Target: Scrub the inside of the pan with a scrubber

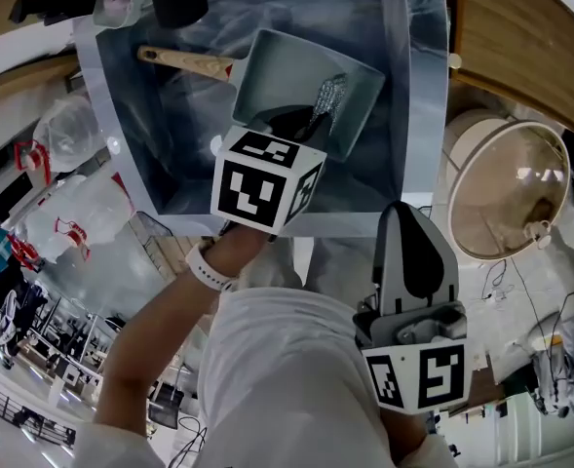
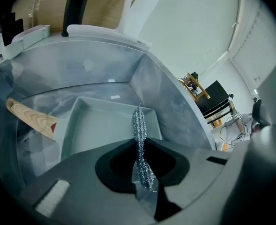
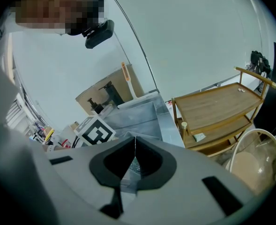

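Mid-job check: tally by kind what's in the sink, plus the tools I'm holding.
Square pan: 1
Steel-wool scrubber: 1
Tools: 2, left tool shut on the scrubber, right tool shut and empty
Total: 4

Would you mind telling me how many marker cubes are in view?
2. One cube rides the left gripper at the pan; the other cube is on the right gripper, outside the sink.

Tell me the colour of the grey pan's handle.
Pale tan wooden handle; best in left gripper view.
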The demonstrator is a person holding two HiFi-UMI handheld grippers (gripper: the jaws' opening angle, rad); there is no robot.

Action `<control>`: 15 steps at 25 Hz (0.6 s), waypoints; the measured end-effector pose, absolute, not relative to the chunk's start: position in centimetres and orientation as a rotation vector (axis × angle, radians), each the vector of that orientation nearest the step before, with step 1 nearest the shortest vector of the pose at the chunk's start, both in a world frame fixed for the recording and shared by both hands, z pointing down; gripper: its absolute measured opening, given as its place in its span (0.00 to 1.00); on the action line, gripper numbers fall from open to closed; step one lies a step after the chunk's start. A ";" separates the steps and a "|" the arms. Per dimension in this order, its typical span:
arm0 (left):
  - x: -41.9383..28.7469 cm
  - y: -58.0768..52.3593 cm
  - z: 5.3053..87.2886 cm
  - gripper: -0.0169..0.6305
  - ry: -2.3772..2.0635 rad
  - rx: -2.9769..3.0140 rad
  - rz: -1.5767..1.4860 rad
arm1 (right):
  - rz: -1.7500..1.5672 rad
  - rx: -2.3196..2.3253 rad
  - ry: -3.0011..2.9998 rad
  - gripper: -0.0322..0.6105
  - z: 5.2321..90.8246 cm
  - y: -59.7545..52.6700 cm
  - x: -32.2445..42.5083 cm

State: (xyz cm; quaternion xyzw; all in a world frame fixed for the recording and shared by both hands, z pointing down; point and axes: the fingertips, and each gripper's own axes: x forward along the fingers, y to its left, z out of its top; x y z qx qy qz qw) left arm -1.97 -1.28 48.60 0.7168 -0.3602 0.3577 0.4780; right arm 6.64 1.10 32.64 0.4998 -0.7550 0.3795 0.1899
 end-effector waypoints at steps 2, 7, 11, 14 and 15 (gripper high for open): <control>-3.6 -1.5 49.0 0.12 -0.895 1.744 0.890 | 1.060 1.397 -2.126 0.06 32.6 0.9 6.3; -7.1 -2.1 49.7 0.12 -0.935 1.726 0.927 | 1.067 1.386 -2.126 0.06 32.9 0.8 6.0; -9.2 -2.6 49.7 0.12 -0.964 1.727 0.968 | 1.072 1.374 -2.135 0.06 32.9 0.5 5.7; -10.0 -2.8 49.7 0.12 -0.974 1.742 1.004 | 1.086 1.362 -2.146 0.06 32.5 0.0 5.4; -10.1 -2.9 49.7 0.12 -0.973 1.746 1.011 | 1.081 1.360 -2.154 0.06 32.2 -0.2 5.3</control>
